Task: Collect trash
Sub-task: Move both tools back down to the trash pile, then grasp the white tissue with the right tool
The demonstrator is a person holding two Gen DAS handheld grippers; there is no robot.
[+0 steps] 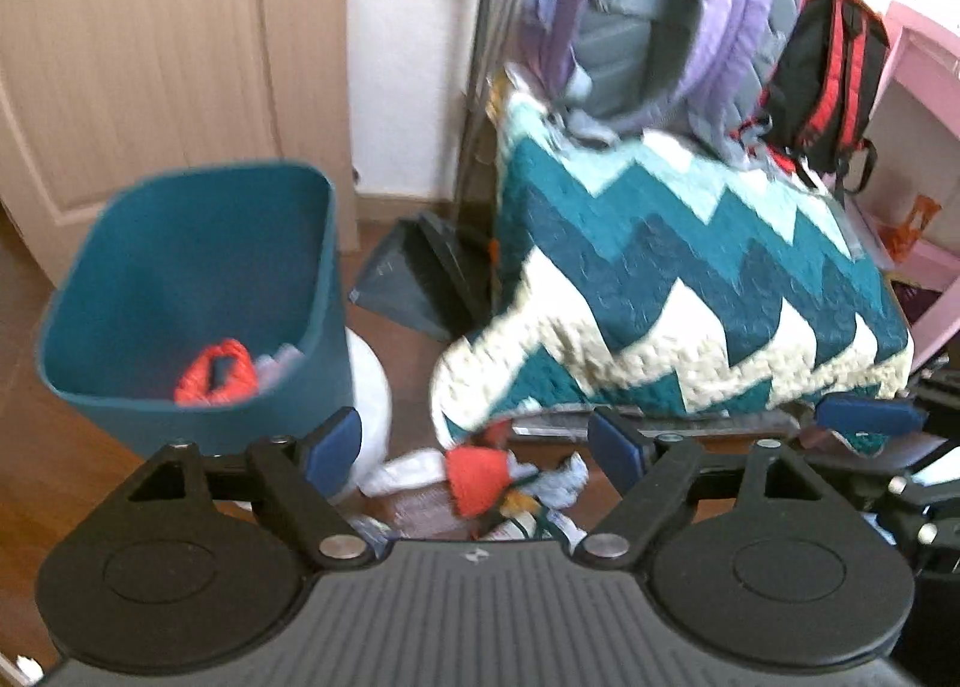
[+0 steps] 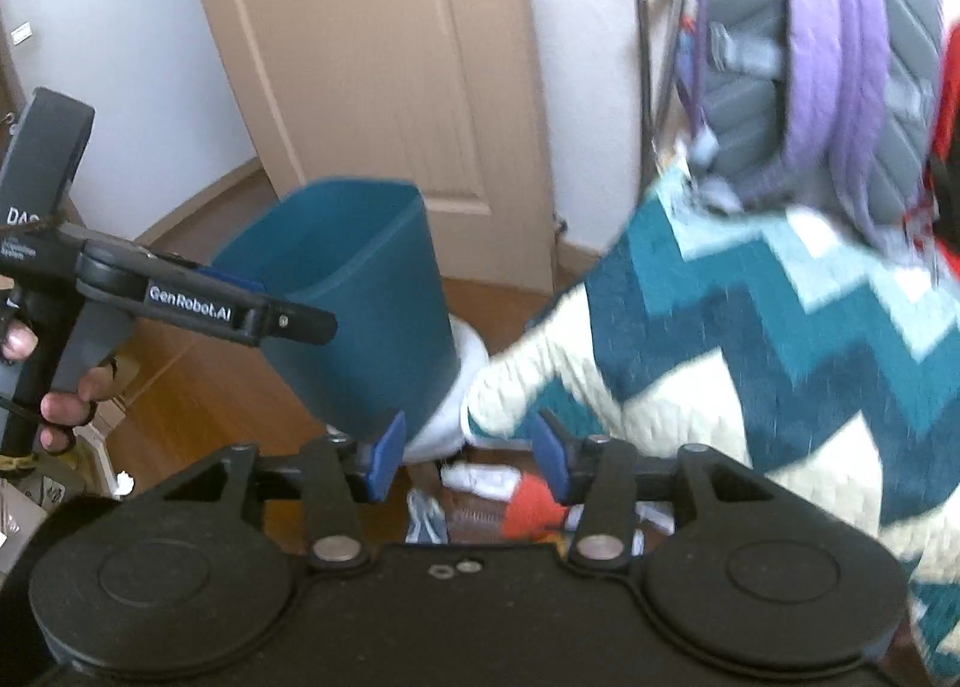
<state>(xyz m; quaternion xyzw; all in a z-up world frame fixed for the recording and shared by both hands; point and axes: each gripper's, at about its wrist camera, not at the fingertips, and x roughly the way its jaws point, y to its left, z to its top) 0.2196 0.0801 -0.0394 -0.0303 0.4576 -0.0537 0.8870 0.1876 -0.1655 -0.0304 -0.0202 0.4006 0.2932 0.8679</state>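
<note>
Teal bin (image 1: 198,291), red wrapper (image 1: 217,372) inside, pale scraps beside it

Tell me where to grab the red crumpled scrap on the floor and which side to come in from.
Take the red crumpled scrap across its bulging top, from above. It lies loose among paper litter by the quilt's edge, which blocks a sideways approach from there. The left gripper is open above it and looks best placed.
</note>
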